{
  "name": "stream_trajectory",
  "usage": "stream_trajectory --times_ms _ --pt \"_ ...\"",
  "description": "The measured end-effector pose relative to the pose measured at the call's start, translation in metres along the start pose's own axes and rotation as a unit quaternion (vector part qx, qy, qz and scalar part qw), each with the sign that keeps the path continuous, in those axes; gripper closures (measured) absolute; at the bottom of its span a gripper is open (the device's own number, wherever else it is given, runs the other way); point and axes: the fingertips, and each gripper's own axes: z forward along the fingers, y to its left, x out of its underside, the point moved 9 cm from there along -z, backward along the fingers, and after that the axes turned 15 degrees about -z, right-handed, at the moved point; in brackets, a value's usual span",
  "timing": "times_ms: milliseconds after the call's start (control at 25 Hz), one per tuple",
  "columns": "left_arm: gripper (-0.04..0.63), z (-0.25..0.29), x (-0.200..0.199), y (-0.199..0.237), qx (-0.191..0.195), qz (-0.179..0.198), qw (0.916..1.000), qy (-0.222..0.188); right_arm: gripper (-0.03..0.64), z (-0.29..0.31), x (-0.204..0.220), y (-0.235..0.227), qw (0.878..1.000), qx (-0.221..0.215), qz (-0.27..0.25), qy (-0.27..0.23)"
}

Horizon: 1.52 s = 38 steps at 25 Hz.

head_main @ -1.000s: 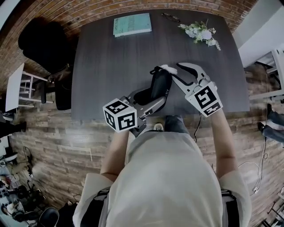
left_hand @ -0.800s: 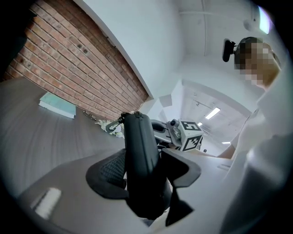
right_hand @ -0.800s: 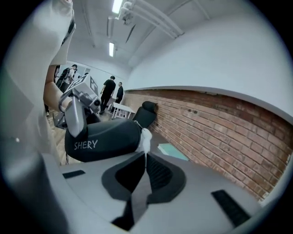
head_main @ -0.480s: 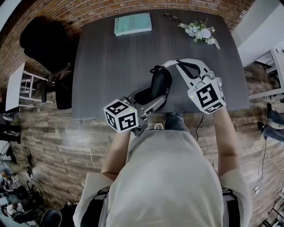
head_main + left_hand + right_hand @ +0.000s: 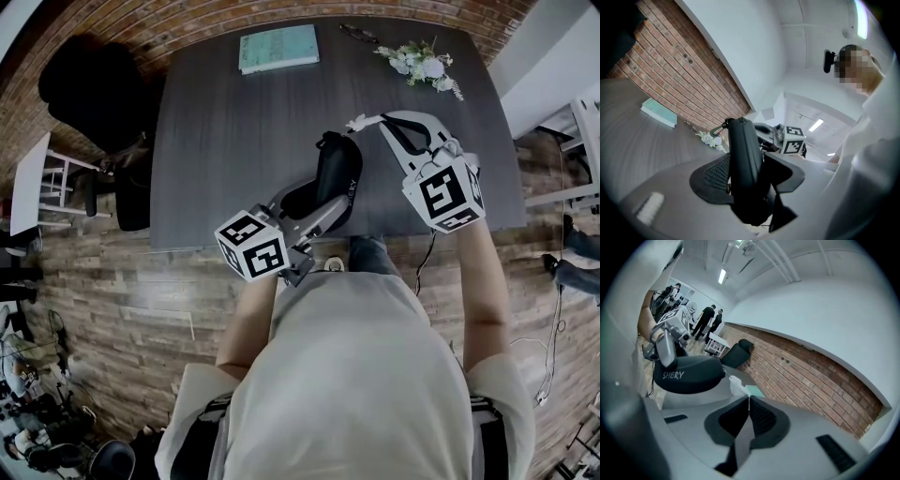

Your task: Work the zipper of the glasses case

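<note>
A black glasses case (image 5: 336,178) is held on edge above the near side of the dark table (image 5: 225,150). My left gripper (image 5: 321,204) grips its lower end, and its jaws are closing a little tighter on the case (image 5: 745,164). From the case's far end a white zipper pull (image 5: 357,122) sticks out, and my right gripper (image 5: 371,120) is shut on it. In the right gripper view the pull (image 5: 737,384) runs from the case (image 5: 686,373) into the closed jaws (image 5: 749,401).
A teal book (image 5: 278,49) lies at the table's far edge, with a pair of glasses (image 5: 361,37) and a sprig of white flowers (image 5: 424,67) to its right. A black chair (image 5: 89,89) stands off the table's left side.
My right gripper has closed on the white pull and shifted toward the far side of the table. The case and left gripper have barely moved.
</note>
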Motion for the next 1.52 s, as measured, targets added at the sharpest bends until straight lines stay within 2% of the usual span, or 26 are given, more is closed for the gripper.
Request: stream_trajectory --times_ms 400,600,800,1120,1240,1520 --pt "0.373 -0.007 -0.02 0.006 -0.005 -0.023 0.9981 -0.057 0.611 -0.003 0.013 0.043 0.997 -0.034 0.071 0.001" --pt "0.374 -0.005 -0.033 0.01 0.004 -0.044 0.9952 -0.088 0.611 -0.004 0.017 0.064 0.99 -0.05 0.128 -0.004" --pt "0.374 0.004 -0.042 0.015 -0.002 -0.04 0.9949 -0.092 0.611 0.0 0.01 0.092 0.982 -0.084 0.169 -0.02" --pt "0.371 0.014 -0.057 0.036 -0.001 -0.068 0.9895 -0.127 0.611 0.012 -0.009 0.133 0.96 -0.152 0.227 -0.059" --pt "0.371 0.018 -0.062 0.039 -0.006 -0.065 0.9889 -0.133 0.612 0.016 -0.017 0.142 0.951 -0.172 0.246 -0.074" --pt "0.37 0.029 -0.068 0.05 -0.015 -0.057 0.99 -0.128 0.612 0.024 -0.034 0.152 0.919 -0.228 0.294 -0.131"
